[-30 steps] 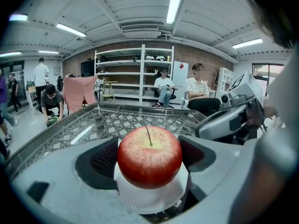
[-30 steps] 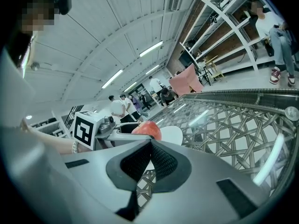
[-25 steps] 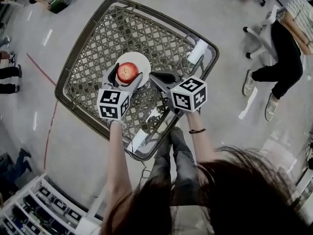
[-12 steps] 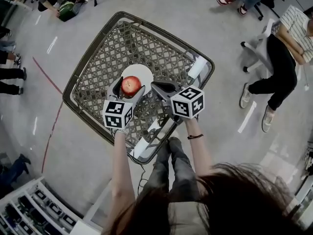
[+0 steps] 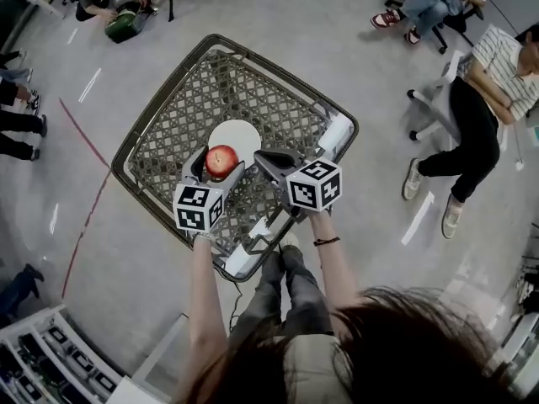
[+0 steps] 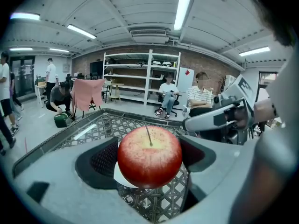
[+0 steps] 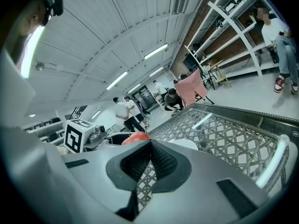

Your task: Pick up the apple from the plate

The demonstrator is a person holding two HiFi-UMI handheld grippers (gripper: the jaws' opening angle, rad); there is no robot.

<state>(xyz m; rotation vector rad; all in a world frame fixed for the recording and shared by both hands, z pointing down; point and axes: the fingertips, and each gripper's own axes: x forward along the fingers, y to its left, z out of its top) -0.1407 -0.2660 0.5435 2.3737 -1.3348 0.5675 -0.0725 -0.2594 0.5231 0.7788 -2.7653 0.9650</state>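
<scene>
The red apple (image 5: pixel 221 160) is clamped between the jaws of my left gripper (image 5: pixel 220 163), lifted off the table. It hangs just past the near left rim of the white plate (image 5: pixel 238 135). In the left gripper view the apple (image 6: pixel 149 156) fills the gap between the dark pads, stem up, and a bit of the plate (image 6: pixel 121 177) shows beneath it. My right gripper (image 5: pixel 268 160) hovers beside it on the right, shut with nothing held. In the right gripper view its pads (image 7: pixel 161 164) meet, with the apple (image 7: pixel 135 137) and the plate (image 7: pixel 185 144) beyond.
The woven lattice table (image 5: pixel 278 99) has a dark raised rim and white corner pieces (image 5: pixel 335 130). People sit around on the floor and on chairs (image 5: pixel 472 99). A green bag (image 5: pixel 122 25) lies at the far left, and shelves (image 6: pixel 140 76) stand at the back.
The left gripper has lifted the apple off the plate and drawn it toward me; the plate now lies bare. The right gripper stayed shut alongside.
</scene>
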